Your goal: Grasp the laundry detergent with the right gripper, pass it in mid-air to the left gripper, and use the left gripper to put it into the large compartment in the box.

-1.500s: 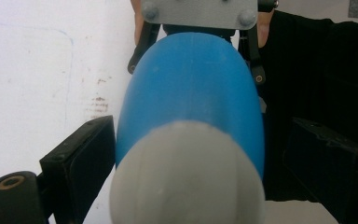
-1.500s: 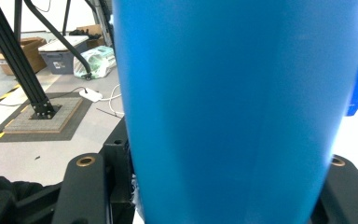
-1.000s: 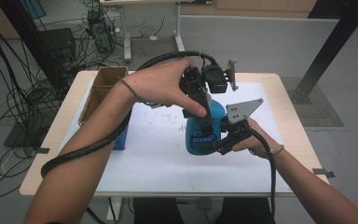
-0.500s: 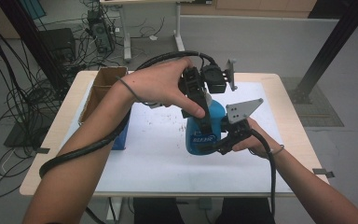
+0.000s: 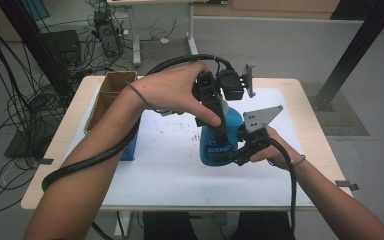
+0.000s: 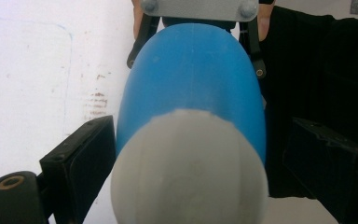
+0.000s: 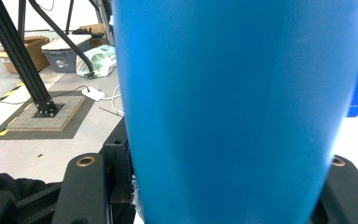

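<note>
Blue bottle [image 5: 220,142] (white-capped) clamped by right gripper [image 5: 240,150].

Blue plastic bottle [image 5: 219,142]: white label band with lettering on lower body, too small and blurred to read. No other text legible.

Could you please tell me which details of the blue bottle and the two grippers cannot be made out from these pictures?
- High view: the blue bottle has label print too small to read; the left gripper covers its top.
- Left gripper view: the white cap is blurred and cut off below.
- Right gripper view: the right gripper has its finger pads hidden behind the bottle.
</note>
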Available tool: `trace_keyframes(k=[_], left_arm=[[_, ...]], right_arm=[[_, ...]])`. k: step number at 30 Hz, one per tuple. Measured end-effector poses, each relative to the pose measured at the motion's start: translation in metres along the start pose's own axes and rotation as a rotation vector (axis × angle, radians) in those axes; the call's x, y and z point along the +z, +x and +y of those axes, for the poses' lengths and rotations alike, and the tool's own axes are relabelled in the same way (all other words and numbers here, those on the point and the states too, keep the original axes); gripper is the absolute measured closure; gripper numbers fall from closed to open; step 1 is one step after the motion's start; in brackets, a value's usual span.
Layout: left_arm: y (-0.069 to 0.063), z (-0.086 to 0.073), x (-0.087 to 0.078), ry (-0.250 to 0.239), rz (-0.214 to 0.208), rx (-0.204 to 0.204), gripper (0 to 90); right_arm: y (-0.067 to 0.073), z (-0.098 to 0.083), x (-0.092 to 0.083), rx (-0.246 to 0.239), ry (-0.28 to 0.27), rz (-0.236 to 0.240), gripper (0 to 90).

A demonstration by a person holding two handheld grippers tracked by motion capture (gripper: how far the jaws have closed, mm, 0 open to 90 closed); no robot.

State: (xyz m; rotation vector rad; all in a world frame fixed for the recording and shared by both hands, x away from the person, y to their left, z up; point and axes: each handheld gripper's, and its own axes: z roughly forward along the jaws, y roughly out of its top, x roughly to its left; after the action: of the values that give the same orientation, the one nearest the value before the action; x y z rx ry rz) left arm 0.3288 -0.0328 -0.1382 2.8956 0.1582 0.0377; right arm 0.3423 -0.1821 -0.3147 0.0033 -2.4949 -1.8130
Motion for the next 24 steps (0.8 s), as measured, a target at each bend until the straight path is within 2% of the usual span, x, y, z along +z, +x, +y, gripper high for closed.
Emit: trace_keyframes(k=[24], left_arm=[[-0.0003, -0.0011, 0.0011, 0.006, -0.006, -0.003, 10.0]], right_arm=[[0.0003, -0.0015, 0.0011, 0.000, 0.002, 0.006, 40.5]])
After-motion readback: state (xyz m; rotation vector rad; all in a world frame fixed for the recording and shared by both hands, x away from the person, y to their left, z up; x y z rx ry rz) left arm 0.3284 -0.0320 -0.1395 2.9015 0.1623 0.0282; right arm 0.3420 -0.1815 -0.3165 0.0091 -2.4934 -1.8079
